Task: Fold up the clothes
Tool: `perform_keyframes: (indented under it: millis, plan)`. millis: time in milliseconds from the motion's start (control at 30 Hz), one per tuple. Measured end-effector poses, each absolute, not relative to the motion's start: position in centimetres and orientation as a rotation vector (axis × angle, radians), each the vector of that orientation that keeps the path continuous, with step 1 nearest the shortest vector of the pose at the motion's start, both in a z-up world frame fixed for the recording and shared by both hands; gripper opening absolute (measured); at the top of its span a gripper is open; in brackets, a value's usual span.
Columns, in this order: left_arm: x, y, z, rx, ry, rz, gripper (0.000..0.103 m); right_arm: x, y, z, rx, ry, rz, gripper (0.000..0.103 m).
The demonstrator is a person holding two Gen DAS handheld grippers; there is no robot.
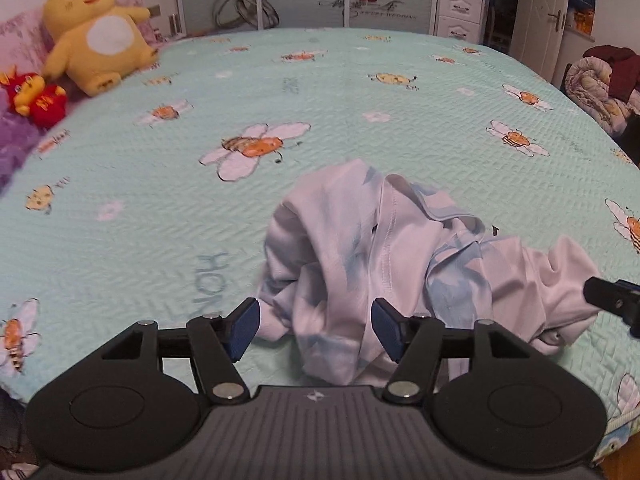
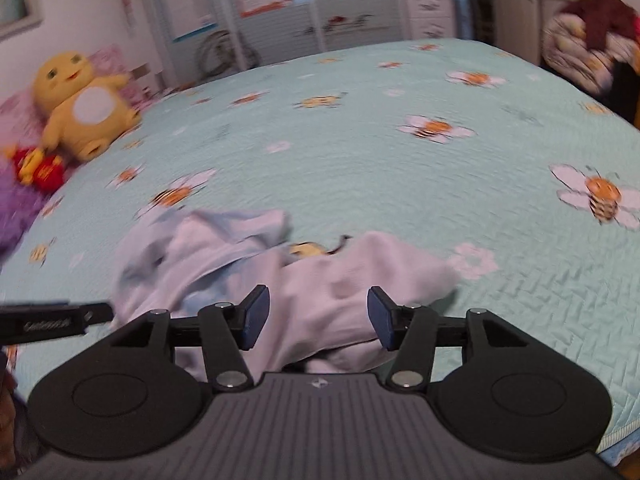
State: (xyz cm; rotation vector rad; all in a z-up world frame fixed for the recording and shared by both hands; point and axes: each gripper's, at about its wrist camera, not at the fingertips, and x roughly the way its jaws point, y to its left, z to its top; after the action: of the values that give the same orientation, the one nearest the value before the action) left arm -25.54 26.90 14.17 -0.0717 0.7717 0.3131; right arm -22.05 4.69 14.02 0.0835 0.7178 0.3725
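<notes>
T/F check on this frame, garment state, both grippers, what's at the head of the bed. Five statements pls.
1. The pale blue-and-white garment lies crumpled in a heap on the bee-print bedspread. True.
2. The left gripper is shut on the garment. False: its jaws stand open, with fabric lying between them.
3. The right gripper is open. True.
4. The garment is already folded into a neat rectangle. False: it is bunched and wrinkled, not yet folded.
5. A yellow plush toy sits at the far left of the bed, with a smaller red plush toy beside it. True.
</notes>
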Motion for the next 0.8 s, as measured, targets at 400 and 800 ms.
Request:
perform_keyframes:
  millis: [400, 800]
  plan:
    - [-27.1, 26.1, 18.4, 0.080, 0.621, 0.446, 0.071, -26.3, 7.9, 17.9, -0.137, 0.488, 0.357, 0.073]
    - [-25.9, 28.7, 16.3, 0.069, 0.670, 0.476, 0.074, -22.5, 7.0, 14.8, 0.008, 0.603, 0.365, 0.074]
